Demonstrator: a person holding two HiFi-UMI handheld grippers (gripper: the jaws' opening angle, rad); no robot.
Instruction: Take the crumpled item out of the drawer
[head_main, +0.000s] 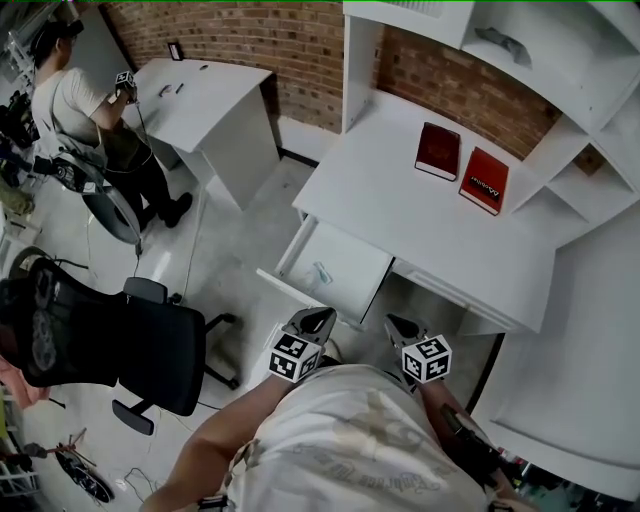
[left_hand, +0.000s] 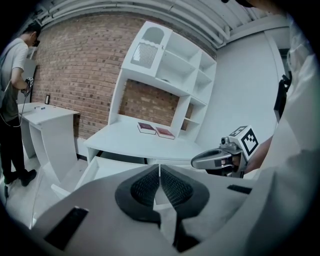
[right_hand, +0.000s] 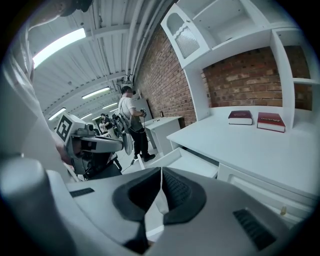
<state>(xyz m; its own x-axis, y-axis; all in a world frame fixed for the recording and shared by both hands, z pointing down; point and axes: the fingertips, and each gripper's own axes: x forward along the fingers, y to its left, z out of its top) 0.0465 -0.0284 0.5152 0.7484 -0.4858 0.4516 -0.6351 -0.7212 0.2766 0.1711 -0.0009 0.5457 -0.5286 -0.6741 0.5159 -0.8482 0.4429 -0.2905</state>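
Note:
The white desk's drawer (head_main: 345, 262) stands pulled out, and a small pale crumpled item (head_main: 321, 272) lies near its front left part. Both grippers hover close to my body, in front of the drawer and above the floor. My left gripper (head_main: 317, 319) is shut with nothing between its pads, just short of the drawer's front edge. My right gripper (head_main: 400, 326) is also shut and empty, a little to the right. In the left gripper view the jaws (left_hand: 159, 173) meet over the open drawer (left_hand: 107, 167). In the right gripper view the jaws (right_hand: 161, 176) are closed too, and the drawer (right_hand: 192, 162) lies beyond them.
Two red books (head_main: 438, 150) (head_main: 485, 180) lie on the desk top (head_main: 400, 215) under white shelves. A black office chair (head_main: 140, 345) stands at the left. Farther off, a person (head_main: 85, 110) works at another white table (head_main: 205, 95). A brick wall runs behind.

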